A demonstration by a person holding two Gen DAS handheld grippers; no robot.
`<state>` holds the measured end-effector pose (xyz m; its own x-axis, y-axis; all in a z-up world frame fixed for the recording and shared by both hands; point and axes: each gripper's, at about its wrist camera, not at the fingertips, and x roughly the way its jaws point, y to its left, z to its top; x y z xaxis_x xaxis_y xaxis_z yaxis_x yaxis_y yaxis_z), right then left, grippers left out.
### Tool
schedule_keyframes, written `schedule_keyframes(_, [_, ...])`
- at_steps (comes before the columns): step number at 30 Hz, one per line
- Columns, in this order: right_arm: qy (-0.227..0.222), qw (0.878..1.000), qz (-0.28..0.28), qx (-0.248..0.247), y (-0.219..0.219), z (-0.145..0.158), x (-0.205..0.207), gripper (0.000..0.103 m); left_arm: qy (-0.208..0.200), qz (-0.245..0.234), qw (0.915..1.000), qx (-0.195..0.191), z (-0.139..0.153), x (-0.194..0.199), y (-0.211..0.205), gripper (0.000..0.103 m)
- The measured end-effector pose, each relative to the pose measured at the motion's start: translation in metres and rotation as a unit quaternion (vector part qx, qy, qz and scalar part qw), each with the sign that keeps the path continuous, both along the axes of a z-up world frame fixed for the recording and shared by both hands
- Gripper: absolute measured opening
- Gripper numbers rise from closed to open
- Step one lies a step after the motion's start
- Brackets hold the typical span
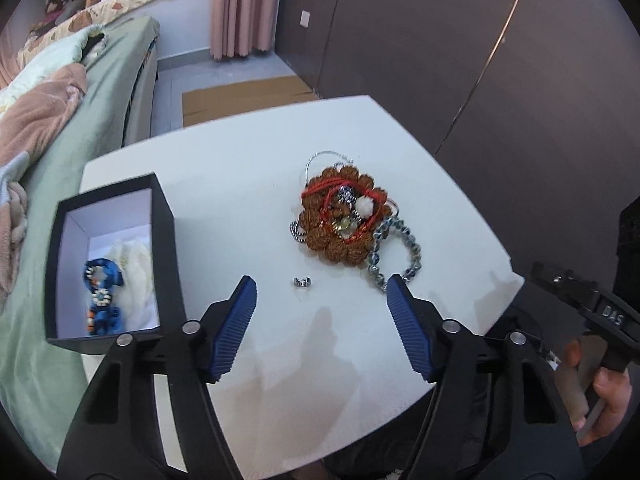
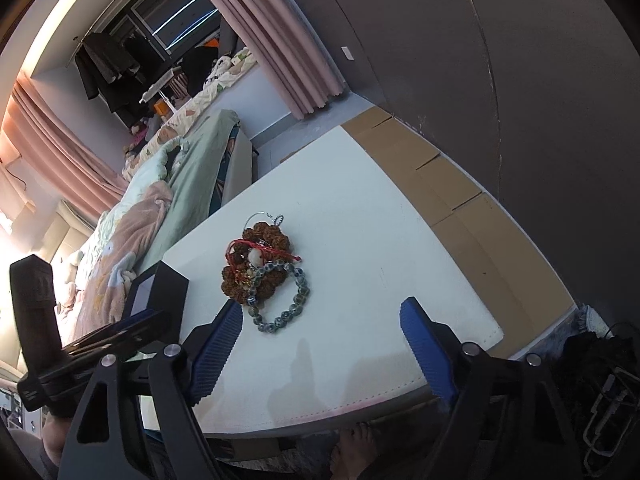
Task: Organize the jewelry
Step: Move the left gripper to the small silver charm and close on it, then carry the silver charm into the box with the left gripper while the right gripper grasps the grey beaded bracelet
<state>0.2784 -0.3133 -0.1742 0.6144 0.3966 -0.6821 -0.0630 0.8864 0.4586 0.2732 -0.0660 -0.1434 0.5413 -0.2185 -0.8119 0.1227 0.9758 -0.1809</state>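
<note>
A tangled jewelry pile (image 1: 344,216) lies on the white table (image 1: 224,200): a brown beaded bracelet, red cords, a silver hoop and a grey-blue bead bracelet (image 1: 400,252). A small silver ring (image 1: 302,281) lies apart, nearer me. A black box (image 1: 164,216) at the table's left holds a blue bracelet (image 1: 100,296) on white cloth. My left gripper (image 1: 320,292) is open and empty, just short of the ring. My right gripper (image 2: 322,320) is open and empty, hovering near the pile (image 2: 260,268) and the bead bracelet (image 2: 288,300). The box (image 2: 168,292) shows at left.
A bed with green and pink bedding (image 1: 48,120) runs along the table's left side. Flattened cardboard (image 2: 452,200) lies on the floor beyond the table. A dark wall (image 1: 480,60) stands to the right. A bare foot (image 2: 356,448) shows below the table's near edge.
</note>
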Motion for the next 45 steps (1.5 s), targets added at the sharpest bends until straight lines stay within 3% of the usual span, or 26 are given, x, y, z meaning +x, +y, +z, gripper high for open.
schedule_keyframes(11, [0.011, 1.000, -0.003, -0.014, -0.005, -0.012, 0.010, 0.080, 0.022, 0.007, 0.9995, 0.023, -0.037, 0.020, -0.005, 0.063])
schedule_keyframes(15, [0.015, 1.000, 0.000, -0.015, -0.005, -0.015, 0.014, 0.080, 0.034, 0.010, 0.9990, 0.028, -0.049, 0.024, -0.005, 0.049])
schedule_keyframes(19, [0.021, 1.000, 0.003, -0.021, -0.002, -0.019, 0.018, 0.079, 0.027, 0.012, 0.9990, 0.034, -0.052, 0.025, -0.006, 0.043])
schedule_keyframes(22, [0.026, 0.999, 0.007, -0.021, 0.004, -0.022, 0.021, 0.076, 0.031, 0.014, 0.9988, 0.035, -0.053, 0.026, -0.005, 0.014])
schedule_keyframes(30, [0.039, 0.998, 0.034, -0.025, 0.031, -0.027, 0.034, 0.064, 0.020, 0.013, 0.9995, 0.018, -0.035, 0.018, 0.008, 0.014])
schedule_keyframes(32, [0.046, 0.998, 0.041, -0.026, 0.037, -0.030, 0.037, 0.054, 0.016, 0.017, 0.9996, 0.014, -0.028, 0.015, 0.014, 0.014])
schedule_keyframes(37, [0.051, 0.997, 0.047, -0.034, 0.053, -0.032, 0.047, 0.046, 0.002, 0.024, 0.9997, 0.005, -0.007, 0.009, 0.030, 0.014])
schedule_keyframes(40, [0.056, 0.996, 0.044, -0.052, 0.062, -0.034, 0.053, 0.037, -0.006, 0.030, 0.9995, 0.000, 0.004, 0.003, 0.037, 0.014])
schedule_keyframes(45, [0.062, 0.992, 0.045, -0.101, 0.085, -0.037, 0.063, 0.036, -0.017, 0.038, 0.9991, -0.002, 0.019, -0.005, 0.056, 0.014])
